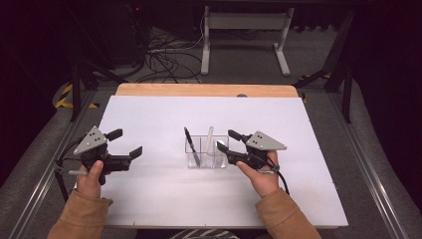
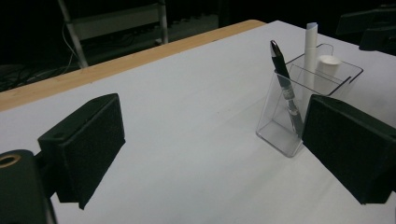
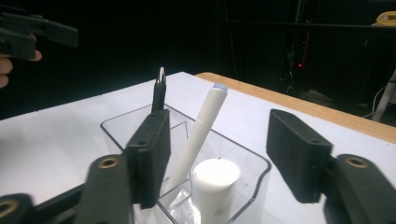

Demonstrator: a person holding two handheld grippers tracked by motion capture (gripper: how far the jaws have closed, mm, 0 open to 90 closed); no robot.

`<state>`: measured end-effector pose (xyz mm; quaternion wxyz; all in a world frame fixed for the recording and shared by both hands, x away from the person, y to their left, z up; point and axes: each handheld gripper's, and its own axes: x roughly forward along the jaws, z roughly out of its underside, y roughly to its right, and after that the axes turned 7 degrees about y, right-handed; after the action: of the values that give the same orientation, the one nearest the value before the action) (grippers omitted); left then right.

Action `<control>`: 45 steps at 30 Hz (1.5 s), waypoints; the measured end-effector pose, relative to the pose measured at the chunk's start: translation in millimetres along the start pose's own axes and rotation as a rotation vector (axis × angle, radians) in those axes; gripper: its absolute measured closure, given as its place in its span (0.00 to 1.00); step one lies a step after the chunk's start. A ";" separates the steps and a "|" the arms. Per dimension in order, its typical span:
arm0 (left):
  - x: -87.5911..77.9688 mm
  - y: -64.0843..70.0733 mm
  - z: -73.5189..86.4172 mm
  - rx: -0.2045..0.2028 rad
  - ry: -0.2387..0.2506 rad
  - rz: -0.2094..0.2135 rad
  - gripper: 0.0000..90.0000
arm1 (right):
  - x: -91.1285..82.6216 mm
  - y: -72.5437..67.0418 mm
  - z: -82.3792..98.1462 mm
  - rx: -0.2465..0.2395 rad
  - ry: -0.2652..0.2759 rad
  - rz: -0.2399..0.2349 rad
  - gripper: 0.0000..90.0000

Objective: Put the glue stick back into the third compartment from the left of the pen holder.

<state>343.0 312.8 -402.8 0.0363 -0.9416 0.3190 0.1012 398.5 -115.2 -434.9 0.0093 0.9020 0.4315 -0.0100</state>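
The right gripper [image 3: 217, 158] stood with jaws apart, nothing clamped; directly between and below them sat a short white cylinder [image 3: 215, 184] inside the clear plastic three-compartment holder [image 3: 254, 179]. The left gripper [image 1: 125, 145] stood parted.

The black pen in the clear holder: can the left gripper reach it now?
Probably yes. The left gripper is open, with only bare table between it and the black pen, which stands in the clear holder's near-side compartment.

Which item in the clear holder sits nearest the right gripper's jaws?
The short white cylinder, in the end compartment of the clear holder under the right gripper; the white pen and black pen stand taller, farther off.
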 end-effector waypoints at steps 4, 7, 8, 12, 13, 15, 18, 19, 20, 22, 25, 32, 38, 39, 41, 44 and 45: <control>-0.7 1.6 0.0 0.004 0.002 0.006 0.07 | -6.6 1.9 -7.5 -0.012 0.011 0.011 0.39; -1.4 2.7 0.7 0.003 0.000 0.009 0.07 | -10.6 3.5 -11.7 -0.019 0.017 0.019 0.39; -1.4 3.2 1.2 0.000 0.001 0.011 0.07 | -11.8 4.3 -13.0 -0.021 0.016 0.020 0.38; -2.8 5.7 2.1 0.002 0.006 0.022 0.07 | -16.5 6.3 -17.7 -0.031 0.011 0.033 0.36; -3.6 6.9 2.2 0.000 0.009 0.024 0.07 | -17.6 6.7 -18.9 -0.036 0.007 0.038 0.36; -5.5 9.2 2.5 0.001 0.018 0.028 0.07 | -21.5 8.1 -21.8 -0.051 0.003 0.049 0.36; -8.6 12.6 3.2 0.009 0.033 0.032 0.07 | -30.1 11.2 -26.7 -0.051 0.014 0.058 0.34; -9.7 13.4 3.4 0.015 0.036 0.035 0.07 | -33.3 12.0 -28.1 -0.051 0.016 0.059 0.34; -10.4 14.4 3.9 0.017 0.042 0.037 0.07 | -36.8 13.3 -29.0 -0.058 0.016 0.063 0.33; -11.4 16.8 5.1 0.019 0.049 0.040 0.07 | -44.1 15.2 -29.6 -0.062 0.010 0.065 0.32; -12.4 20.3 6.8 0.021 0.061 0.050 0.07 | -55.0 18.9 -27.1 -0.070 -0.012 0.067 0.31; -14.7 25.9 11.0 0.032 0.081 0.064 0.06 | -79.0 28.8 -15.2 -0.065 -0.053 0.087 0.30; -16.7 27.8 17.3 0.038 0.097 0.077 0.06 | -94.0 35.5 -4.3 -0.058 -0.087 0.093 0.29; -17.2 28.1 18.2 0.039 0.101 0.077 0.06 | -96.0 36.4 -2.5 -0.057 -0.091 0.097 0.29; -18.2 28.4 20.3 0.044 0.107 0.078 0.06 | -99.4 37.6 1.3 -0.057 -0.103 0.095 0.29; -19.3 29.0 24.3 0.048 0.108 0.073 0.06 | -102.3 38.7 8.0 -0.055 -0.122 0.086 0.29; -19.4 29.0 25.7 0.053 0.108 0.072 0.06 | -103.0 38.9 10.1 -0.057 -0.132 0.086 0.29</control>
<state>306.1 304.7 -423.8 0.0400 -0.9324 0.3566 0.0429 364.1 -220.0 -442.0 0.0637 0.9164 0.3910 -0.0569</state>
